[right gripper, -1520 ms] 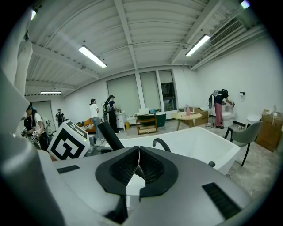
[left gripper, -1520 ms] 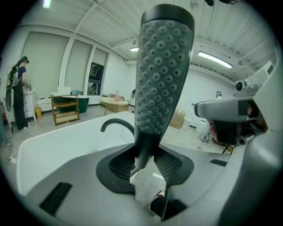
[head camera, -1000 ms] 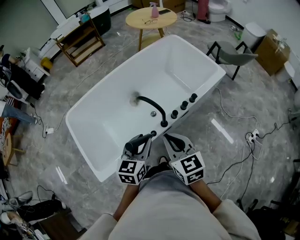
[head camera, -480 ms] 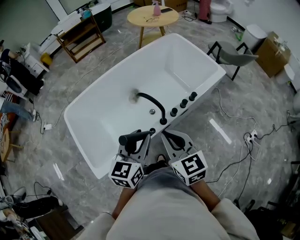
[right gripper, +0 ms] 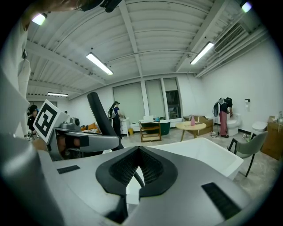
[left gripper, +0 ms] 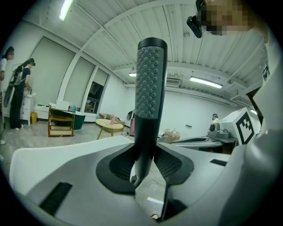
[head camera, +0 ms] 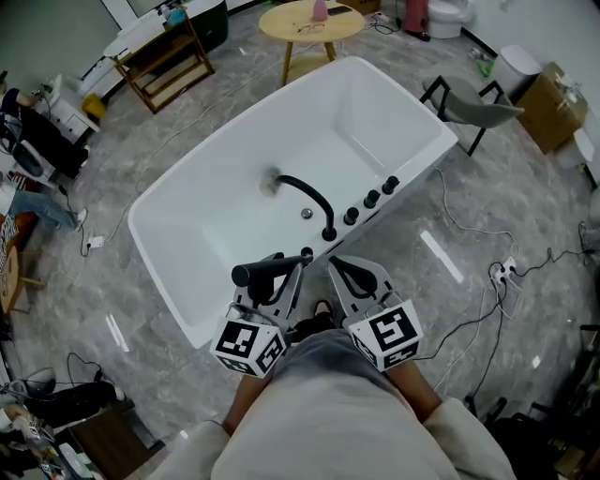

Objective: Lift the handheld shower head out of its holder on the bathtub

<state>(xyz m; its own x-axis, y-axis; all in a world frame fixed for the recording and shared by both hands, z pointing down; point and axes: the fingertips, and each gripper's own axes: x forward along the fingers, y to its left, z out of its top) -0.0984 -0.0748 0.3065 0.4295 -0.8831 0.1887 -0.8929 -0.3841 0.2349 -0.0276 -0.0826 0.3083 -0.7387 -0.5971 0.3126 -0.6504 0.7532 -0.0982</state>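
The black handheld shower head lies across my left gripper, which is shut on its handle and holds it above the tub's near rim. In the left gripper view the studded handle stands upright between the two pads, its lower end free. The small black holder sits on the white bathtub's rim, just beyond the fingertips. My right gripper hovers beside the left one, its pads meeting at the tips with nothing gripped. From the right gripper view the shower head shows at the left.
A curved black spout and three black knobs stand along the tub rim. Cables trail over the grey floor at the right. A round wooden table, a grey chair and a wooden shelf stand beyond the tub.
My left gripper has risen with the shower head, which now sits higher and clear of the rim. The right gripper has stayed about where it was.
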